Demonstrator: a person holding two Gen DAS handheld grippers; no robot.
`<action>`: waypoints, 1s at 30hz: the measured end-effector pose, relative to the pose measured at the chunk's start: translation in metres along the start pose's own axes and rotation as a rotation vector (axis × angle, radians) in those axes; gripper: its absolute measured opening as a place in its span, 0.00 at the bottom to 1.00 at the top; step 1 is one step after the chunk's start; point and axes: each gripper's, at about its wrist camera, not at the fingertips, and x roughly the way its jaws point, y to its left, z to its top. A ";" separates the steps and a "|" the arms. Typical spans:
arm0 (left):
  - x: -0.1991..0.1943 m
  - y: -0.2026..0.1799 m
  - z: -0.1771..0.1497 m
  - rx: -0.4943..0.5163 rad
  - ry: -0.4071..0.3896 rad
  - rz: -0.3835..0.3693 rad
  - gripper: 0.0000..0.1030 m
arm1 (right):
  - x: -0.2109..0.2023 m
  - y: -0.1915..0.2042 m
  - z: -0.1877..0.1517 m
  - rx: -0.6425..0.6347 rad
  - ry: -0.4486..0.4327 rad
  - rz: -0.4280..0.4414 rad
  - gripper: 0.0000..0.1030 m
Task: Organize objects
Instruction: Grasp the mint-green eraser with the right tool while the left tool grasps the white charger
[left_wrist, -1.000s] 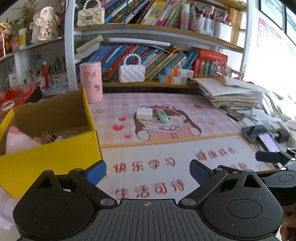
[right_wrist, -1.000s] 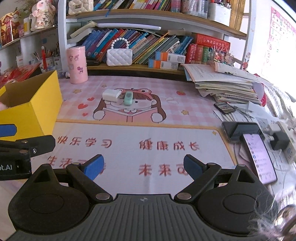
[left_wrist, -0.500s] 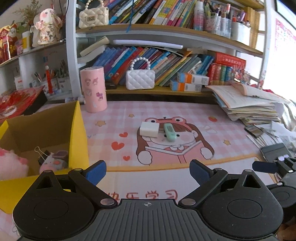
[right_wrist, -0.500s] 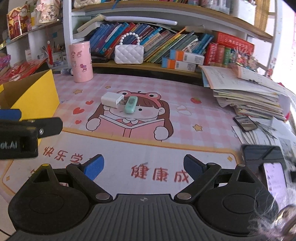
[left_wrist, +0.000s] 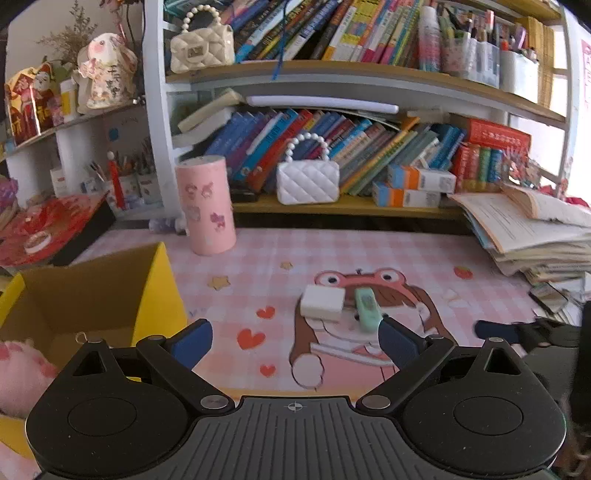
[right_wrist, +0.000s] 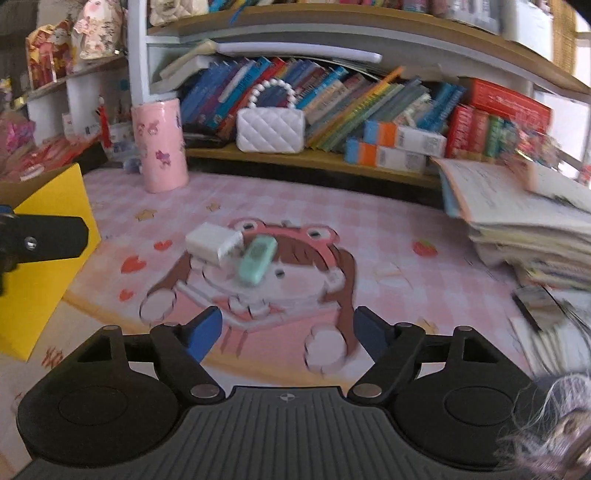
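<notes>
A white charger block (left_wrist: 322, 303) (right_wrist: 214, 242) and a mint-green oblong gadget (left_wrist: 366, 309) (right_wrist: 256, 264) lie side by side on the pink cartoon desk mat (left_wrist: 332, 254). My left gripper (left_wrist: 295, 338) is open and empty, short of both items. My right gripper (right_wrist: 286, 330) is also empty; its jaws are closing, with the green gadget a little ahead of them. A yellow cardboard box (left_wrist: 155, 291) (right_wrist: 55, 236) stands at the left, with a pink plush (left_wrist: 22, 365) inside.
A pink cylindrical tin (left_wrist: 205, 205) and a white quilted purse (left_wrist: 307, 182) sit at the back under bookshelves. A stack of open books and papers (left_wrist: 535, 232) fills the right side. The right gripper's finger (left_wrist: 496, 330) shows at the left view's right edge.
Both grippers moved forward over the mat toward the charger and green gadget, which now look larger and closer. The right gripper's jaws have narrowed.
</notes>
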 end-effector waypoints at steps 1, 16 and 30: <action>0.001 0.000 0.002 0.000 -0.003 0.006 0.95 | 0.008 0.000 0.003 -0.004 -0.010 0.014 0.71; 0.000 0.011 0.020 0.040 0.006 0.116 0.95 | 0.124 0.007 0.040 0.076 0.078 0.061 0.34; 0.068 -0.025 0.014 0.013 0.093 0.049 0.95 | 0.069 -0.051 0.029 0.176 0.062 0.025 0.22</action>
